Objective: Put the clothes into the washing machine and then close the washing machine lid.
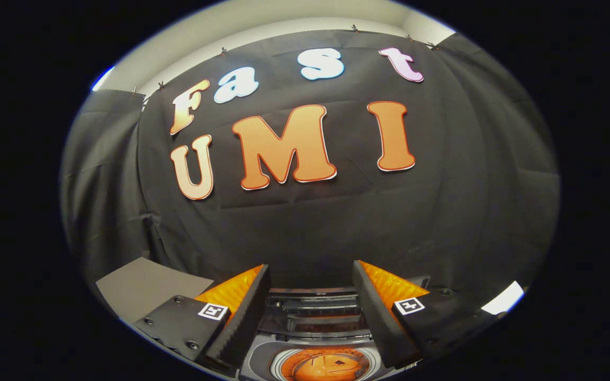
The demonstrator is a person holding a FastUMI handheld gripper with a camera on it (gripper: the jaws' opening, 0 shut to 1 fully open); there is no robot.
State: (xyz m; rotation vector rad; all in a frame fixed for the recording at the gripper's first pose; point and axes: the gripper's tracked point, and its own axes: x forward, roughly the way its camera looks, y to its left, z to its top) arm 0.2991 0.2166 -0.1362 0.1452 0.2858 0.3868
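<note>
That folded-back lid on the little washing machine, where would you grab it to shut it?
Probably by the lid's near edge, reaching over the drum: it lies folded behind the opening, just beyond the open gripper, whose fingers hold nothing.

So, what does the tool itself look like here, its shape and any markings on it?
The tool has two wedge-shaped fingers with ribbed inner faces. Each sits on a dark block held by small screws, and each block carries a small square black-and-white marker. No cables are visible. The fingers stand apart, open, with nothing between them.
</note>
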